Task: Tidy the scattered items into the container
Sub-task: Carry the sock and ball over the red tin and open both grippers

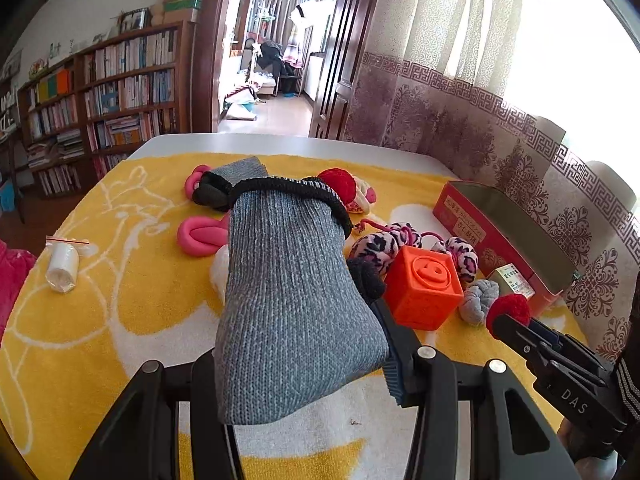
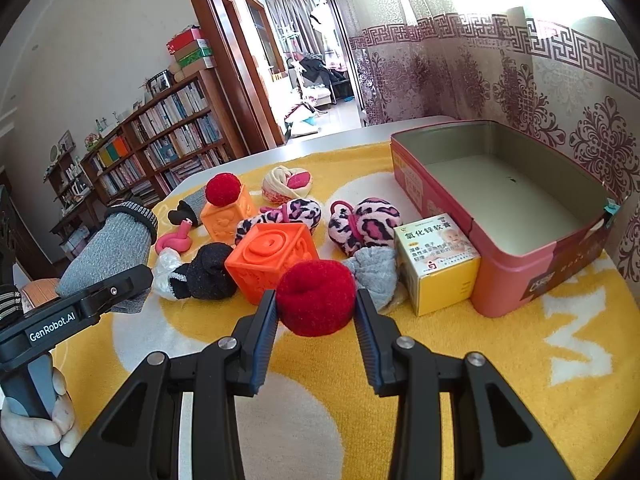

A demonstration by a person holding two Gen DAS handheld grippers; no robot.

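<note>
1. Both grippers are loaded and neither item has reached the container yet. The left gripper [image 1: 304, 320] is clamped on a grey knitted sock [image 1: 288, 280], and the right gripper [image 2: 316, 308] has its ribbed pads pressed to either side of a red pompom [image 2: 316, 298]. By the look of things, this is the carry step.

2. The red tin [image 2: 520, 280], the landmark for everything here, stands open and bare inside at the far right of the yellow towel [image 2: 480, 380]. In the right wrist view the red pompom hangs in front of the tin and to its left, with a small yellow medicine box [image 2: 438, 264] touching the tin's near wall between them.

3. The next move probably calls for lifting each load over the tin's rim, clear of the medicine box, before the jaws part. The long sock may drape over the wall unless it is lowered well inside.

4. The sock is a ribbed, mottled grey knit with a black cuff, limp and tube-shaped. It is held farthest left of the tin, above the clutter.

5. The pompom is a fuzzy, squashy, dimpled ball that yields under the pads.

6. Left of the tin, the pile includes an orange moulded cube [image 2: 272, 256] with a spiral face, pink-and-black leopard plush balls [image 2: 364, 220], a rolled grey sock [image 2: 372, 272] and a black one [image 2: 208, 270].

7. The tin itself is smooth metal, rectangular with rounded corners and a dull green-grey lining.
</note>
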